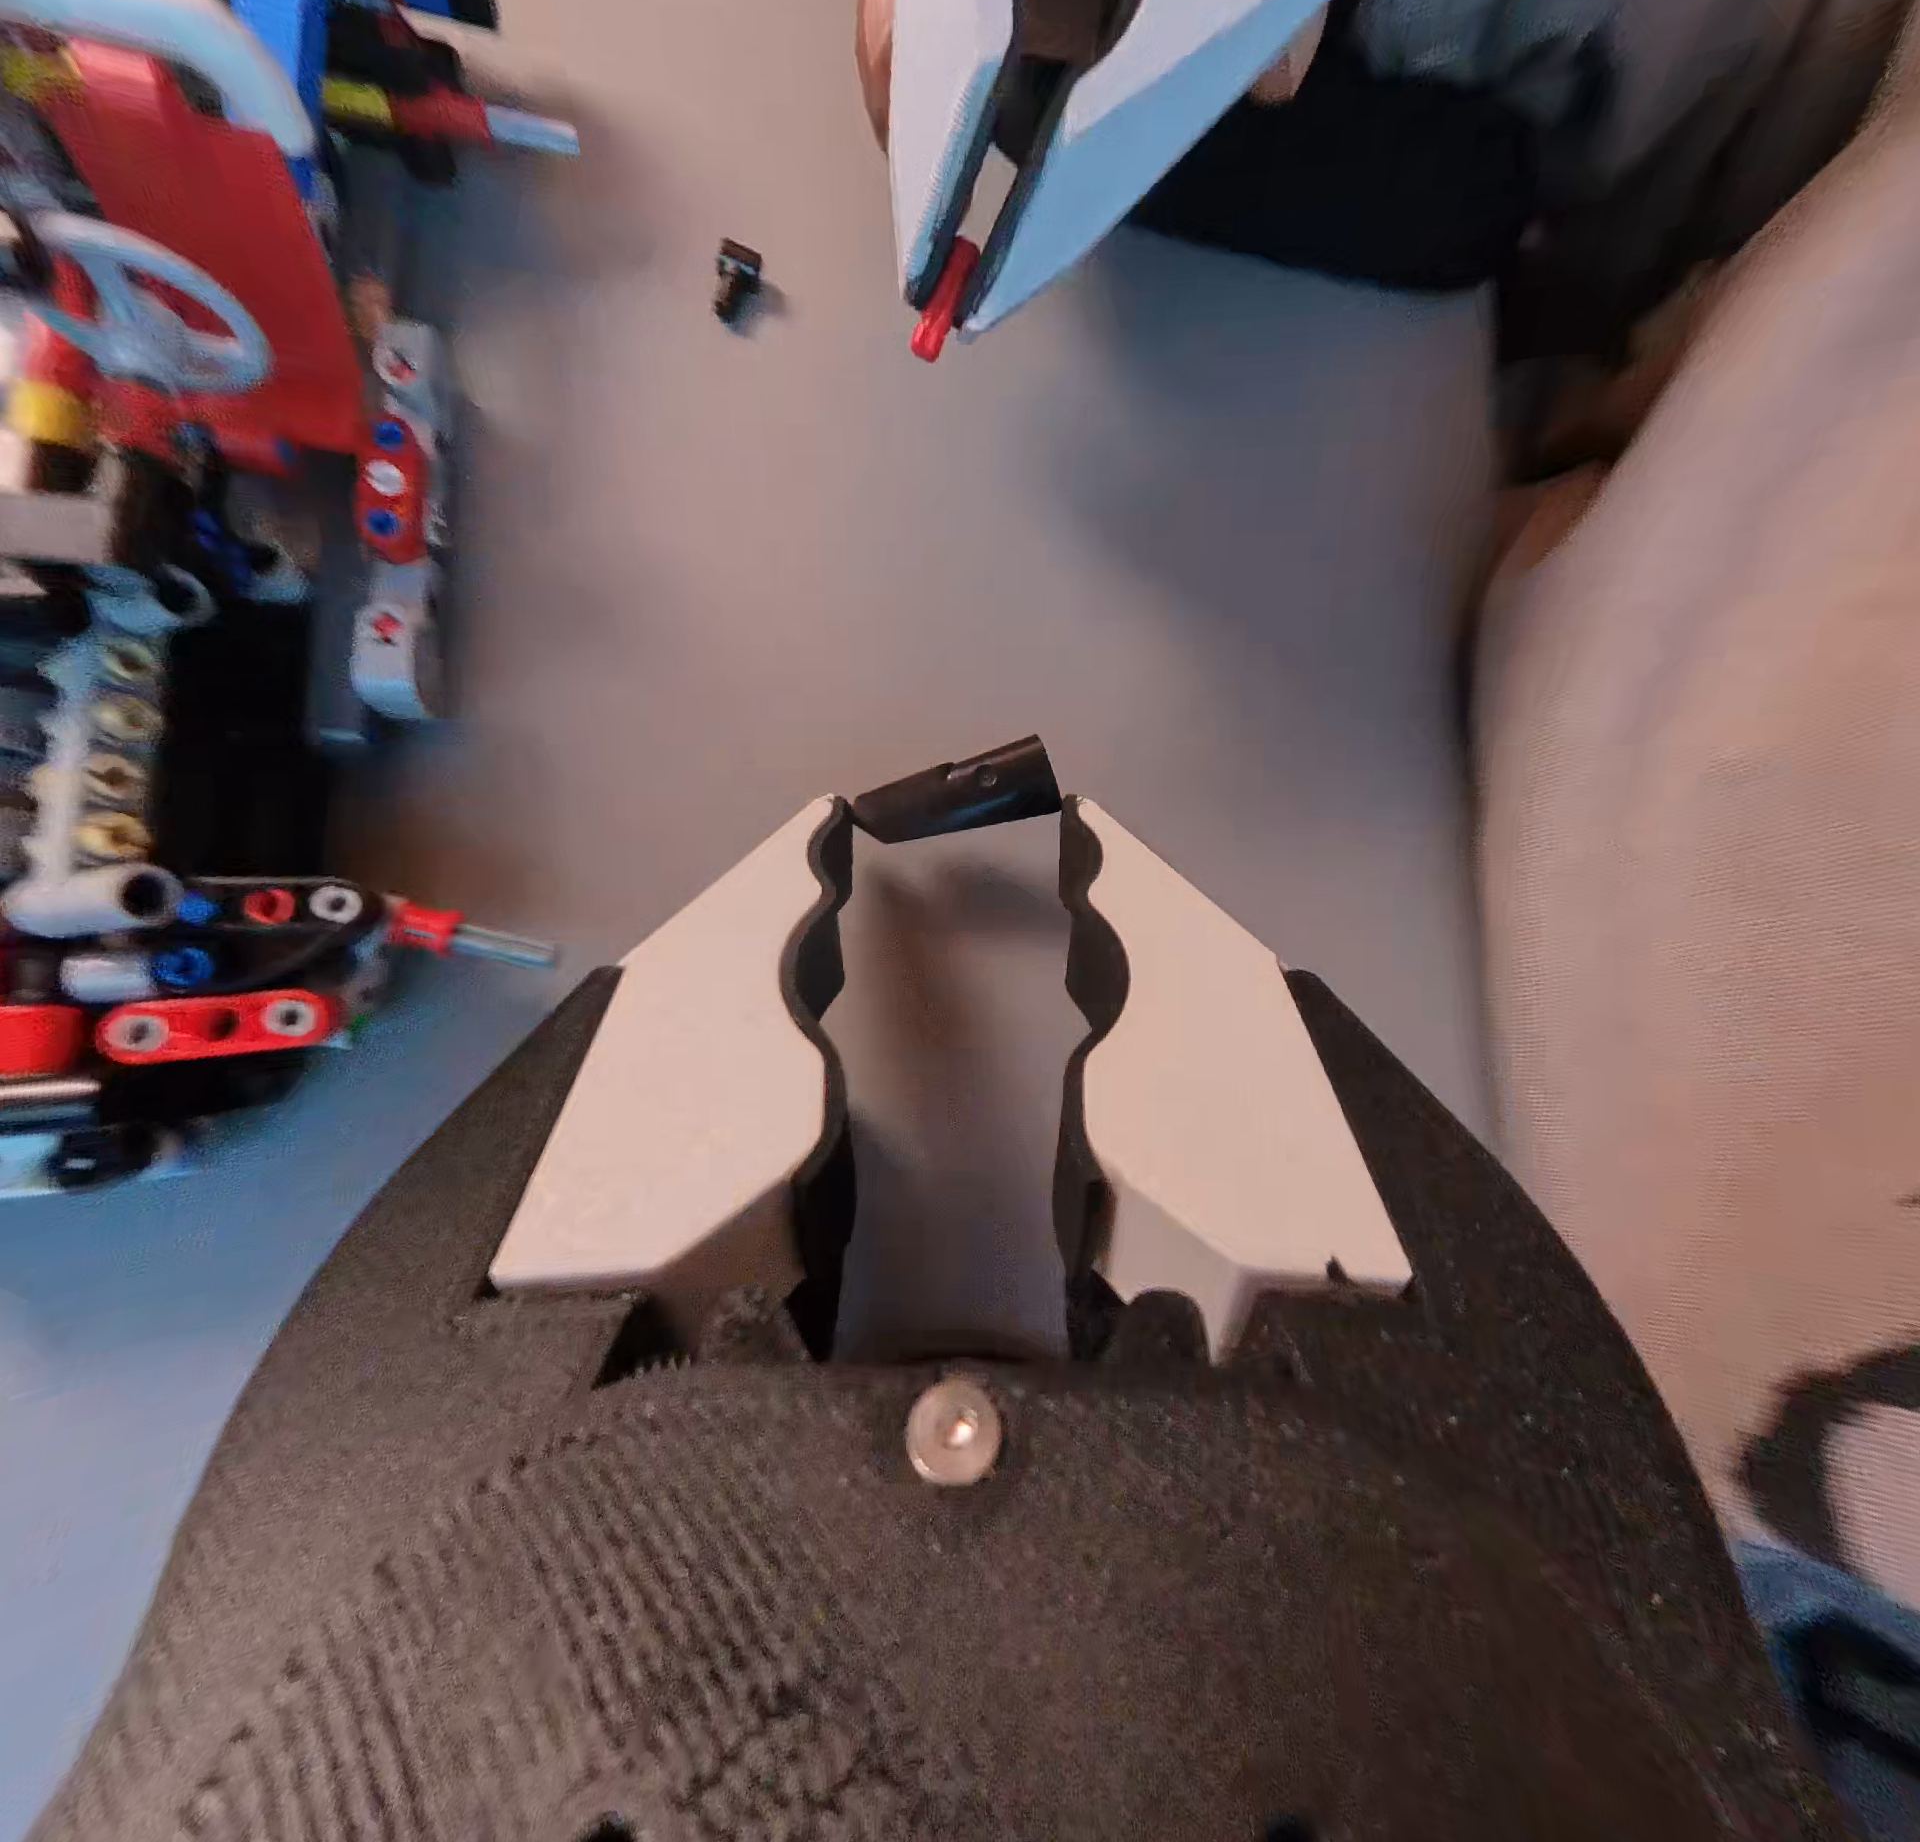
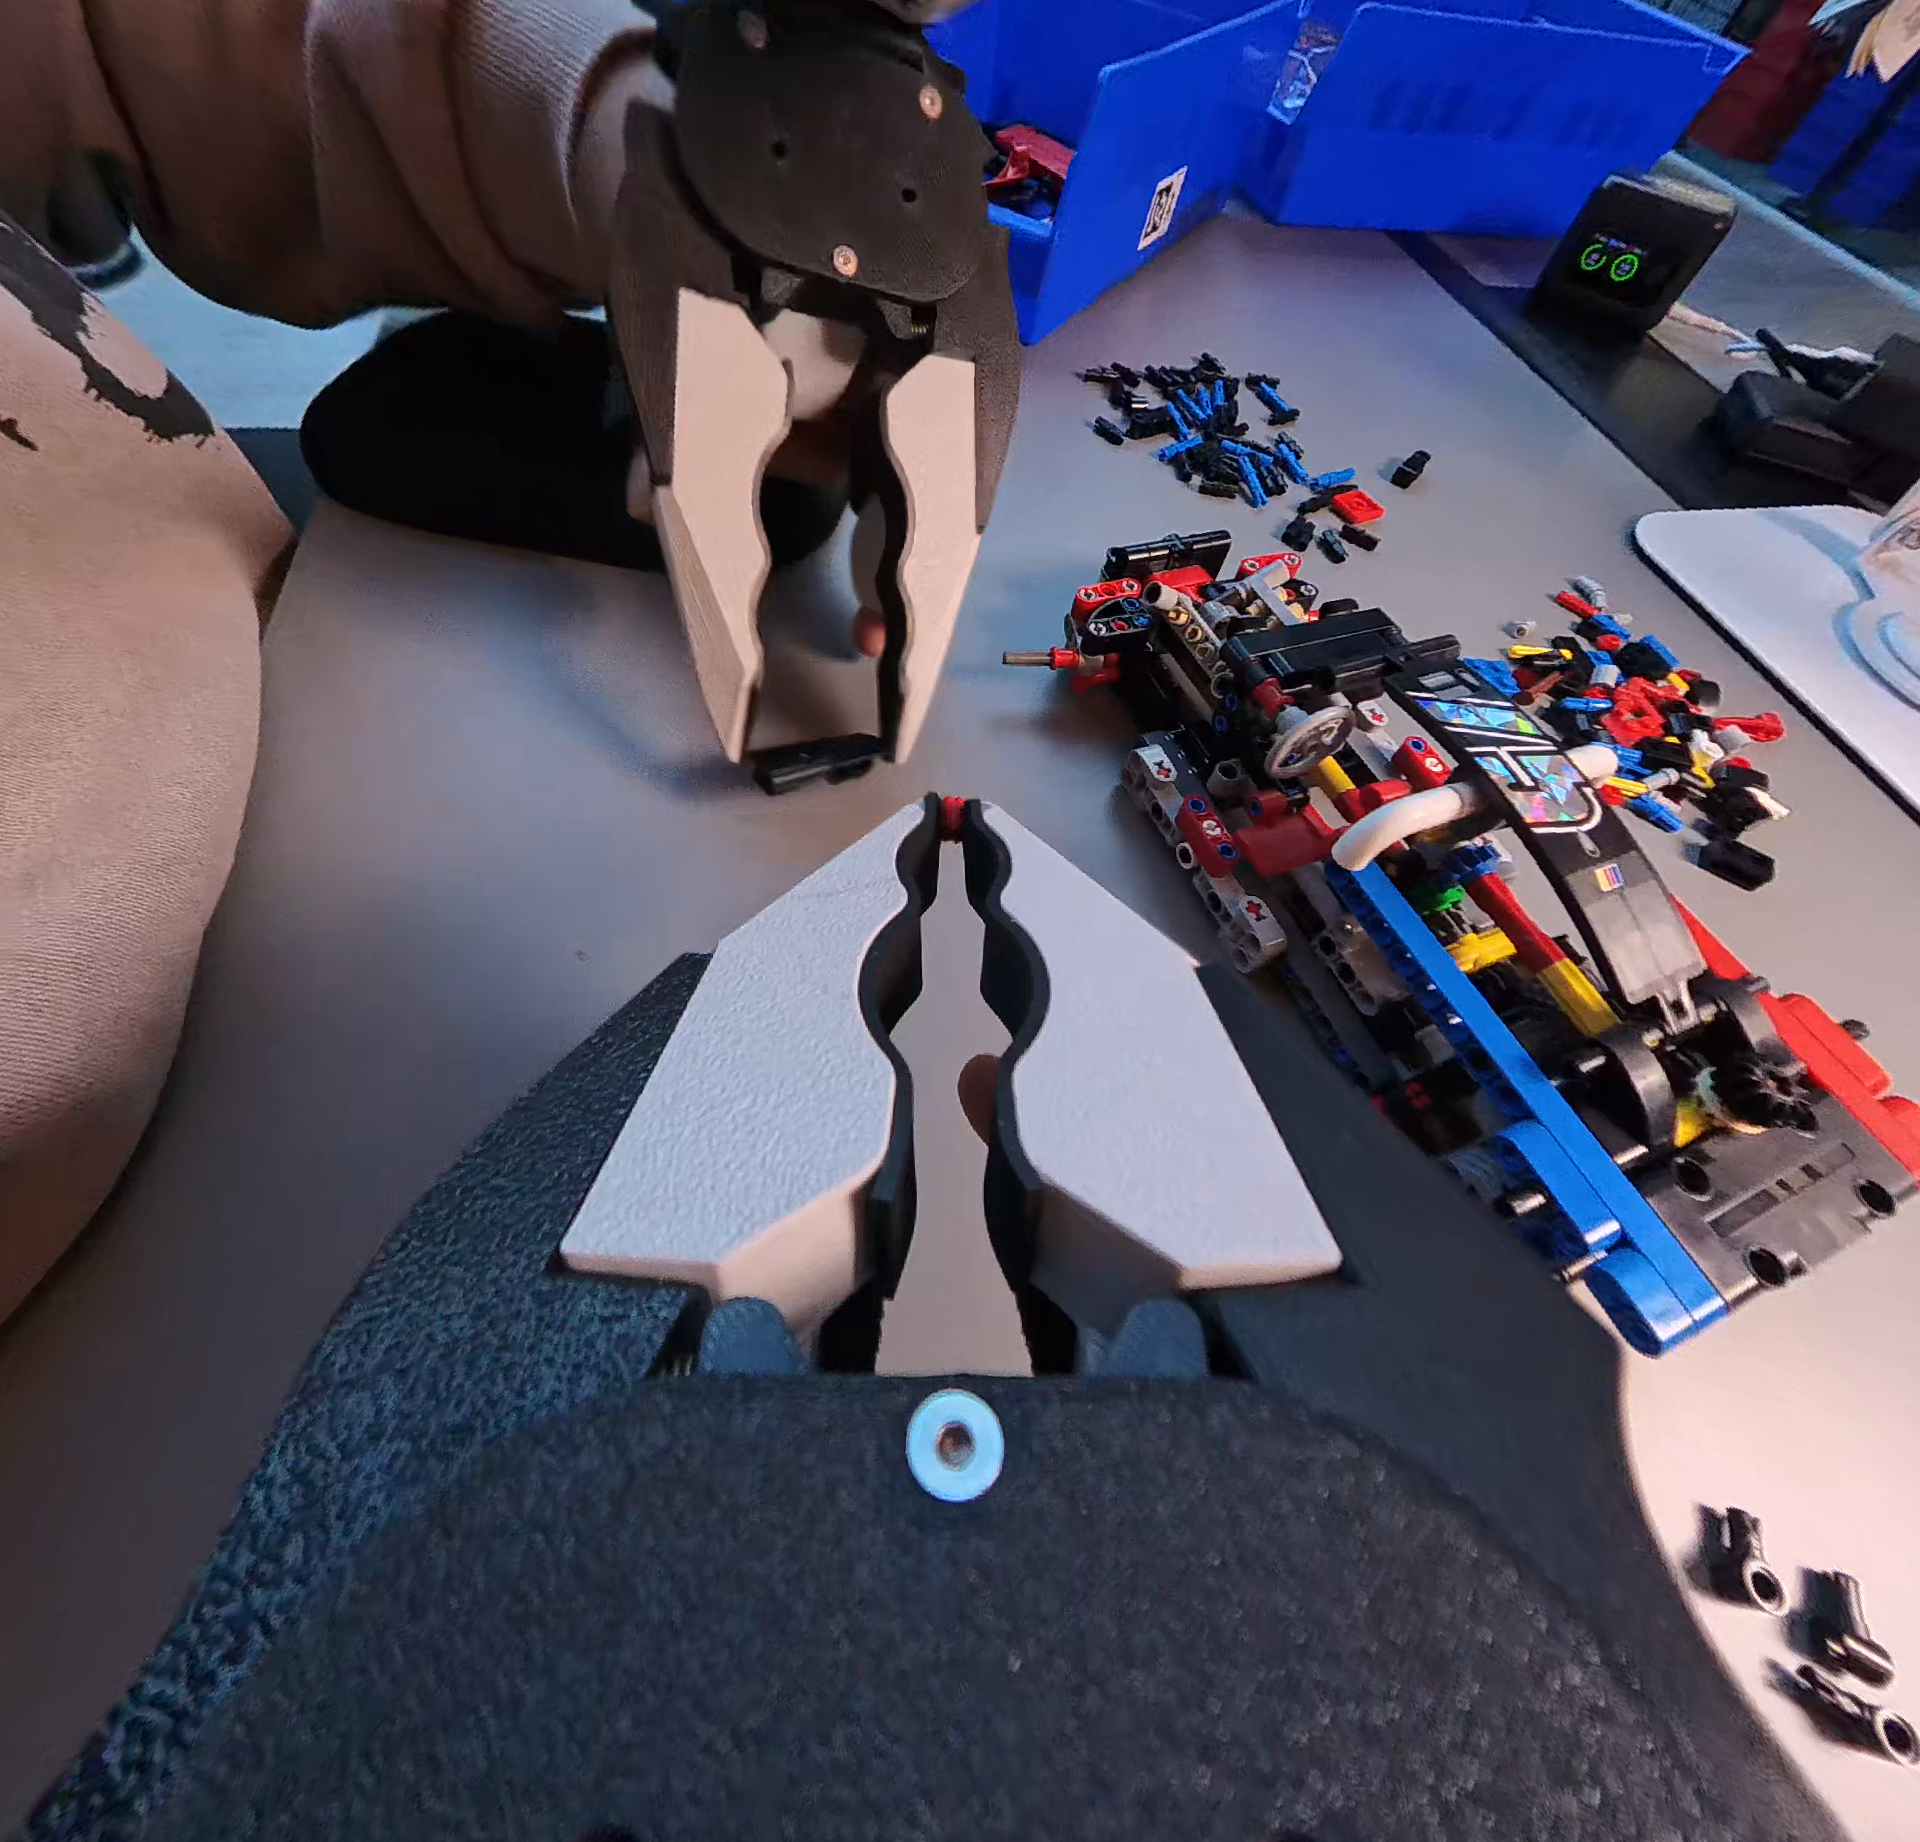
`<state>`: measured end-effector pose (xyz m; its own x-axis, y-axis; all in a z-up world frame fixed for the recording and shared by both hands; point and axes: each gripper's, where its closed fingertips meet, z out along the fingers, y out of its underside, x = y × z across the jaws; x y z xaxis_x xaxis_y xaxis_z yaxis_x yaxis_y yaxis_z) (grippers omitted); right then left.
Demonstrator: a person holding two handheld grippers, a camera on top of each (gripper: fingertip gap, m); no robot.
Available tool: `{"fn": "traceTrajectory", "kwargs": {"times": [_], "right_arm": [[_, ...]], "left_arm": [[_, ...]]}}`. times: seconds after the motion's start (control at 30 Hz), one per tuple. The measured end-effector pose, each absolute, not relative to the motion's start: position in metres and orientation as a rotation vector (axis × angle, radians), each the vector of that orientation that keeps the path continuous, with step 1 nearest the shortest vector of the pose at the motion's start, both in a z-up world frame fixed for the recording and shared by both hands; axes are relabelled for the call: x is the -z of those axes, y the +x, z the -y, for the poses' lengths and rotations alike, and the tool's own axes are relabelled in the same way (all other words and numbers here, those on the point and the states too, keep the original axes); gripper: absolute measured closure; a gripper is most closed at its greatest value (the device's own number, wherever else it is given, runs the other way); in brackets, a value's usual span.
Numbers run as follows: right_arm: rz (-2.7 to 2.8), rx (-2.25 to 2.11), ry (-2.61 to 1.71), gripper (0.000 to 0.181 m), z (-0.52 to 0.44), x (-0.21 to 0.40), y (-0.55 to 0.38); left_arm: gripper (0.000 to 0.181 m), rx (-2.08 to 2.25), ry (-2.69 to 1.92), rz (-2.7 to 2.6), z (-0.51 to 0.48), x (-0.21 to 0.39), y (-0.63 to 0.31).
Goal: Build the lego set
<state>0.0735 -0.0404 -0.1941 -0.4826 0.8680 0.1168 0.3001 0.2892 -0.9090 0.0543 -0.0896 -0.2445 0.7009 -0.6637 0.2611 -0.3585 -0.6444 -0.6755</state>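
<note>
Left gripper (image 1: 956, 805): black, coarse-grained printed body that widens toward the camera, with one silver screw and washer (image 1: 954, 1431) on the centre line. Two pale grey wedge-shaped fingers (image 1: 707, 1044) carry black inner pads with a wavy profile. Right gripper (image 2: 951, 805): the same build (black textured body, grey fingers (image 2: 769, 1075), wavy black pads), with a silver washer (image 2: 954, 1445) at centre. Seen from outside, the left body shows small brass-coloured screws and a band bearing writing. The person wears a beige ribbed-cuff sleeve (image 2: 343, 99) with black markings.
</note>
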Motion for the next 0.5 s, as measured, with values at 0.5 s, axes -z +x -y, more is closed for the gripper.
{"fn": "traceTrajectory", "kwargs": {"times": [0.5], "right_arm": [[1.929, -1.178, -1.064, 0.179, 0.037, 0.195, 0.074]], "left_arm": [[0.146, 0.386, -2.291, -0.807, 0.075, 0.243, 0.015]]}}
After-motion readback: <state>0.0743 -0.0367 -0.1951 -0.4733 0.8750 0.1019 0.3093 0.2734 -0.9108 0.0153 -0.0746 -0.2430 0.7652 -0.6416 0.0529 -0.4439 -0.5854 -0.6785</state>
